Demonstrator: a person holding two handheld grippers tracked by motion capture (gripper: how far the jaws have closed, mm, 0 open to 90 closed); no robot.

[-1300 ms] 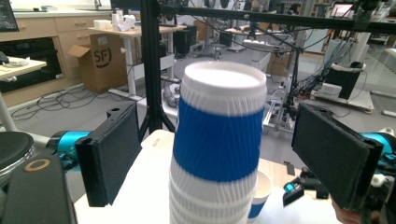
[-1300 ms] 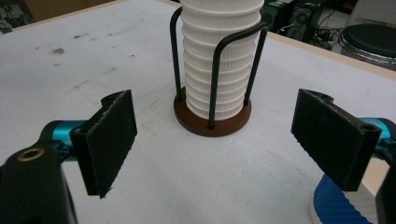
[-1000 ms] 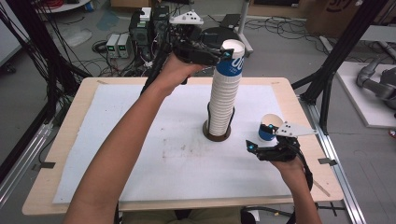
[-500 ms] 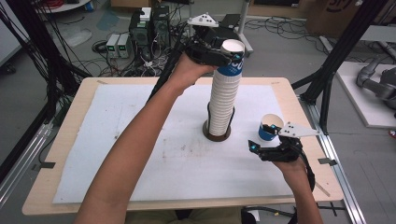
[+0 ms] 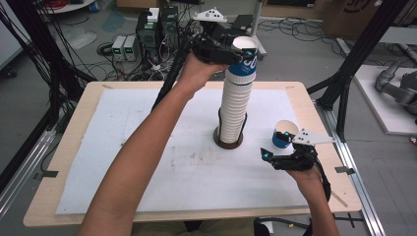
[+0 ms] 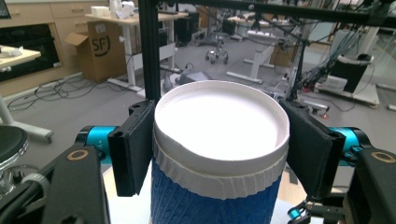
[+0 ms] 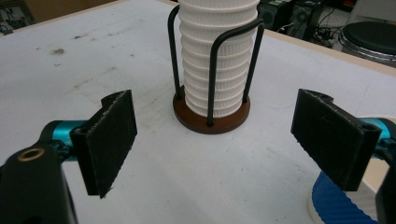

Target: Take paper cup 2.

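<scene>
Paper cup (image 6: 219, 140), blue-sleeved with a white rim, sits at the very top of the tall stack of cups (image 5: 235, 110) near the middle of the table (image 5: 69, 142). The left gripper (image 5: 236, 51) has its two black pads on either side of that cup, just under the rim, and its jaws have just been closing onto it; in the left gripper view both pads sit against the cup's sides, so it is pinched between them. The stack itself stands upright in a holder (image 7: 210, 116) (a round brown base with thin black wire uprights around the lowest cups), which rests on the white sheet (image 5: 147, 162) covering the tabletop.

To the right of the holder, well apart from it, the right gripper (image 5: 275, 145) hovers low over the sheet with its jaws spread wide and nothing between them. A second blue cup (image 5: 284, 133) stands upright on the sheet just beside the right gripper's far jaw; in the right gripper view its blue wall shows at the lower right corner. Both forearms reach in from the near edge of the table.
</scene>
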